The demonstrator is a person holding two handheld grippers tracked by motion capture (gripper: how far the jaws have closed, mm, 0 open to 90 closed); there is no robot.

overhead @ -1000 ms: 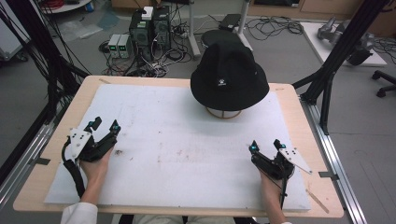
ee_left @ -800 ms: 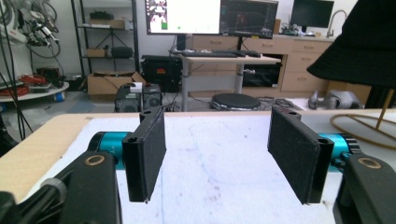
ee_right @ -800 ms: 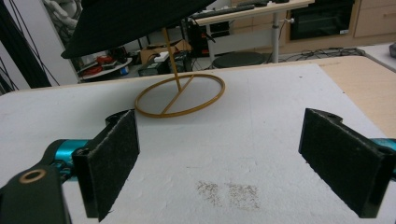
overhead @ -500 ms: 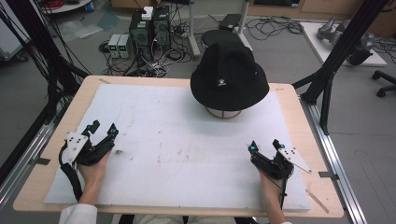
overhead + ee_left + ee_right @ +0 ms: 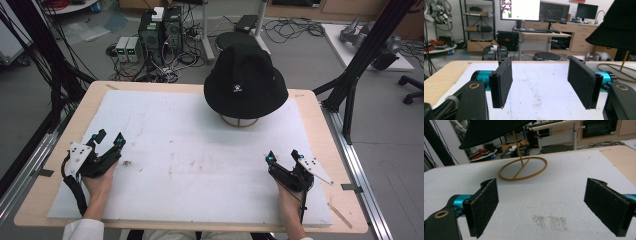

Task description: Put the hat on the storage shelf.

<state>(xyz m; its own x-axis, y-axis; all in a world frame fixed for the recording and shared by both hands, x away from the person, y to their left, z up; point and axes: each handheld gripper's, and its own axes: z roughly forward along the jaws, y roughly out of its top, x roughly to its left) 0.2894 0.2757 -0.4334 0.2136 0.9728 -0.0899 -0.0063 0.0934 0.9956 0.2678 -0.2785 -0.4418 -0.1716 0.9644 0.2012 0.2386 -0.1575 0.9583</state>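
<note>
Your black hat (image 5: 246,80) sits on a thin gold wire stand (image 5: 240,120) at the far middle of the surface (image 5: 190,145), which is covered by a white, slightly grainy sheet with faint smudges. From above, the hat's soft cloth crown, its downturned brim and a small white emblem show, and the hat covers nearly all of the stand.

Your right gripper view looks under the brim (image 5: 491,130): there you see the stand's round base ring (image 5: 523,168), a bar across it and the slim upright post, while the crown is cut off at the top edge. Your left gripper view catches the hat's brim (image 5: 616,25) at its upper right corner, with part of the ring beneath.

Your left gripper (image 5: 109,138) rests well to the near left of the hat, its flat black felt-like pads (image 5: 504,80) standing wide apart with nothing between them. Your right gripper (image 5: 283,156) lies near and to the right of the hat, its pads (image 5: 486,202) also spread wide and empty.
</note>
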